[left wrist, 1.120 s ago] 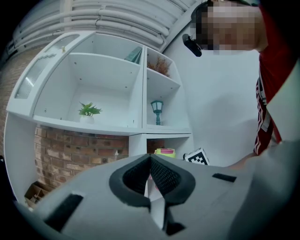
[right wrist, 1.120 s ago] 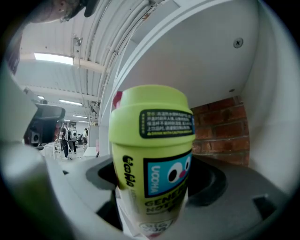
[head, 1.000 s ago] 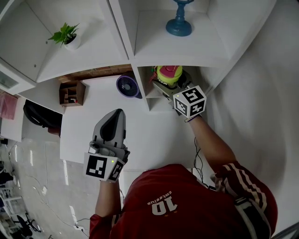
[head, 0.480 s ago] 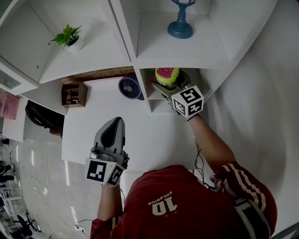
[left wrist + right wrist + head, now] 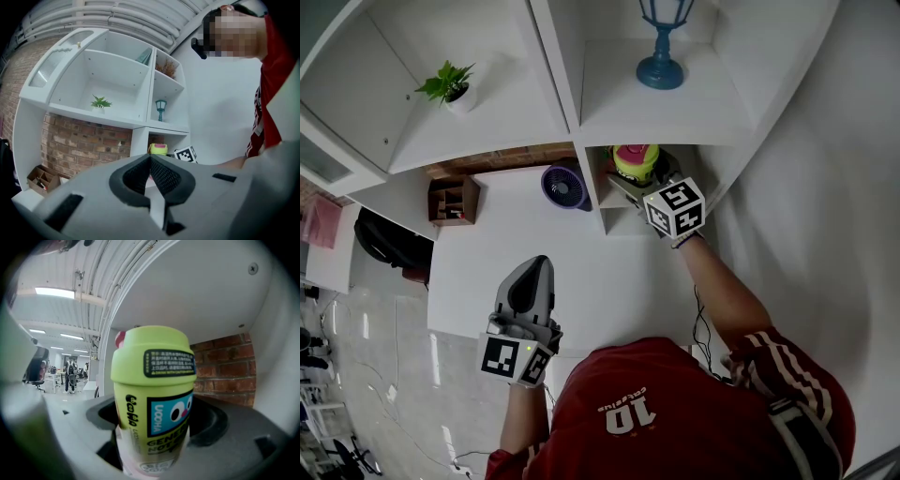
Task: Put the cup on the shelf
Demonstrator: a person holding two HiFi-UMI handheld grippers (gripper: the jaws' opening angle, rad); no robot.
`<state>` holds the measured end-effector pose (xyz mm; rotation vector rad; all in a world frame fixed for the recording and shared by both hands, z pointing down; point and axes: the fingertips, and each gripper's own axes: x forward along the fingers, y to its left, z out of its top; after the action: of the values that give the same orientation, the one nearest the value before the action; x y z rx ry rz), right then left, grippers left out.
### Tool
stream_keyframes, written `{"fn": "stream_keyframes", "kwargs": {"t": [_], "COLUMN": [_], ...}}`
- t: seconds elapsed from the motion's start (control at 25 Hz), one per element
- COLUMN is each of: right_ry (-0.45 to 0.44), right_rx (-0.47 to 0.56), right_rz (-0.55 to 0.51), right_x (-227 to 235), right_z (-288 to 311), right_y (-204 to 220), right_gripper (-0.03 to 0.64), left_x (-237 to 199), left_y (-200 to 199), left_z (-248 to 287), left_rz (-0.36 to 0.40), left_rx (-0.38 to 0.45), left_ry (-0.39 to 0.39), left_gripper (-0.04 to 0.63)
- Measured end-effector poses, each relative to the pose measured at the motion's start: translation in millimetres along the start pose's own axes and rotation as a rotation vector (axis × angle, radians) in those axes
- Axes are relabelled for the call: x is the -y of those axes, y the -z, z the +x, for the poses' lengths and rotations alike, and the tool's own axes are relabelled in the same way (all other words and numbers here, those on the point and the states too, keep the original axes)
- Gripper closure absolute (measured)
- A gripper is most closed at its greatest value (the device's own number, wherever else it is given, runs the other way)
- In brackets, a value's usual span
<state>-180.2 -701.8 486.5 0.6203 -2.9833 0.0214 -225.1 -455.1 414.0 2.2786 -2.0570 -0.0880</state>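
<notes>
The cup [image 5: 635, 161] is lime green with a pink lid and a blue cartoon label. It stands upright inside the low compartment of the white shelf [image 5: 592, 178], under the shelf board. My right gripper [image 5: 638, 174] is shut on the cup, its marker cube [image 5: 675, 208] just outside the compartment. In the right gripper view the cup [image 5: 152, 394] fills the space between the jaws of the right gripper [image 5: 154, 425], with a brick wall behind. My left gripper [image 5: 537, 264] is shut and holds nothing, hanging over the white table [image 5: 609, 281]. The left gripper view shows its closed tips [image 5: 150, 161] and the cup [image 5: 158, 149] beyond.
A purple fan [image 5: 563, 186] stands on the table just left of the compartment. A wooden organiser box [image 5: 454, 199] sits at the table's far left. Higher shelves hold a potted plant [image 5: 450, 86] and a blue lantern [image 5: 661, 47]. A black chair [image 5: 389, 246] is beside the table.
The right gripper has carried the cup a little further into the low compartment. The left gripper has drifted slightly back toward the person, still shut.
</notes>
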Motion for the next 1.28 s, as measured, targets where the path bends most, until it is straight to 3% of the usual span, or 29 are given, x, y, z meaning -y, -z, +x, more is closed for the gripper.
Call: {"fn": "stream_keyframes", "kwargs": {"t": [0.36, 1.28], "right_ry": [0.047, 0.167], "right_rx": [-0.023, -0.054], "right_rz": [-0.002, -0.008], "right_x": [0, -18], "right_z": [-13, -76], "right_y": [1, 4], "right_gripper": [0.192, 0.204], "left_x": [12, 24], "left_y": [14, 1], "left_z": [-23, -56], "left_rz": [-0.032, -0.009], "left_rx": [-0.018, 0.037], "left_ry": [0.018, 0.130], "left_gripper": [0.601, 0.601]}}
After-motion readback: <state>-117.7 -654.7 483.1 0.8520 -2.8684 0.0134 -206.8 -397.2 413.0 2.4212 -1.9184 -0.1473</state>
